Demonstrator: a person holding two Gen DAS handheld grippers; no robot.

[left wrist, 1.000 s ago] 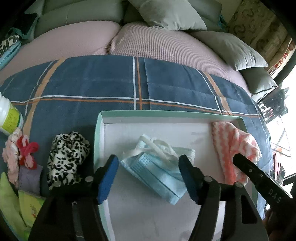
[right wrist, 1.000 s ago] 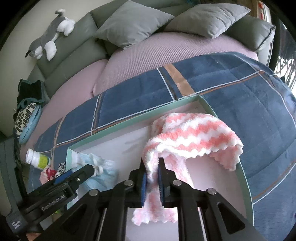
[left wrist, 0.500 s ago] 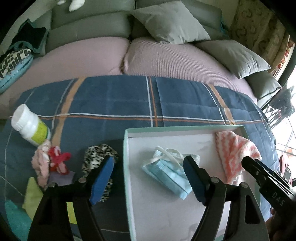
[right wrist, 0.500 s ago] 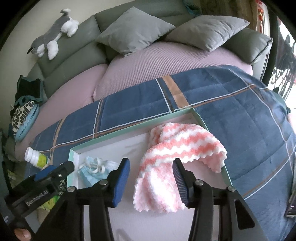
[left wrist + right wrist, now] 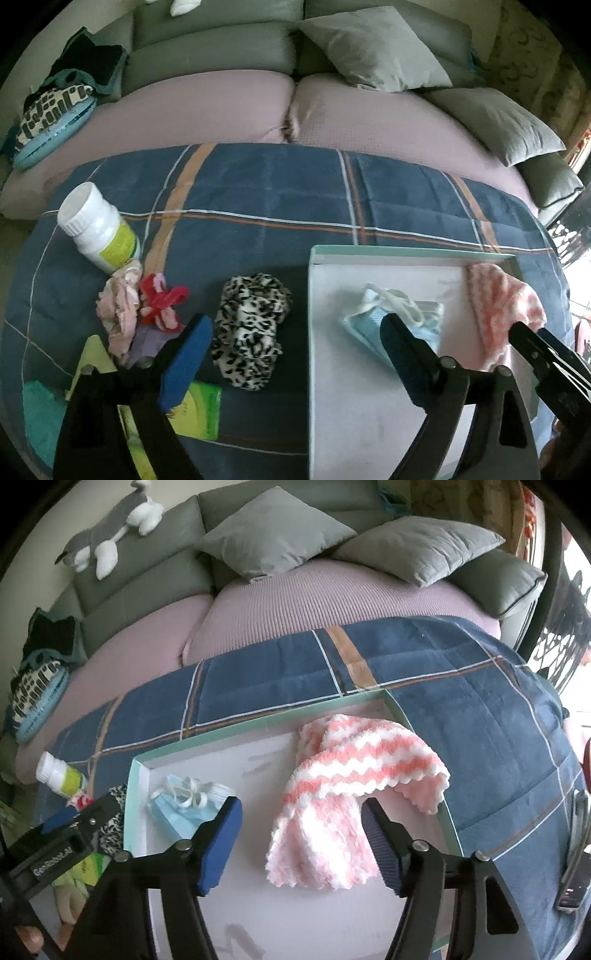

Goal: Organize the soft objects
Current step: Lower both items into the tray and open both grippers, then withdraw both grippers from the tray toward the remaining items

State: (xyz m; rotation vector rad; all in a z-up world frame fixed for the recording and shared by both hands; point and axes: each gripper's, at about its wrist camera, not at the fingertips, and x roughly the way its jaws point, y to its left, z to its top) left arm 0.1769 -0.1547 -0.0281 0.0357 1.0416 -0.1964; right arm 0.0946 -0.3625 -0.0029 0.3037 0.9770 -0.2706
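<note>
Tray (image 5: 140, 775) on a plaid blanket (image 5: 480, 709) lies under both tools, jaws just spread, nothing between them. Pink-and-white cloth (image 5: 354, 786), limp, rests ahead of the right tool (image 5: 301, 843); face mask (image 5: 391, 325) ahead of the left tool (image 5: 291, 362), leopard scrunchie (image 5: 249, 325) alongside: light, pinchable at any bunched fold.

Each tool is a black plastic frame with two angular fingers, a silver screw at each knuckle and a blue ribbed pad on each inner face: the left tool (image 5: 295, 354), the right tool (image 5: 301, 834). White lettering marks the left tool's side.
</note>
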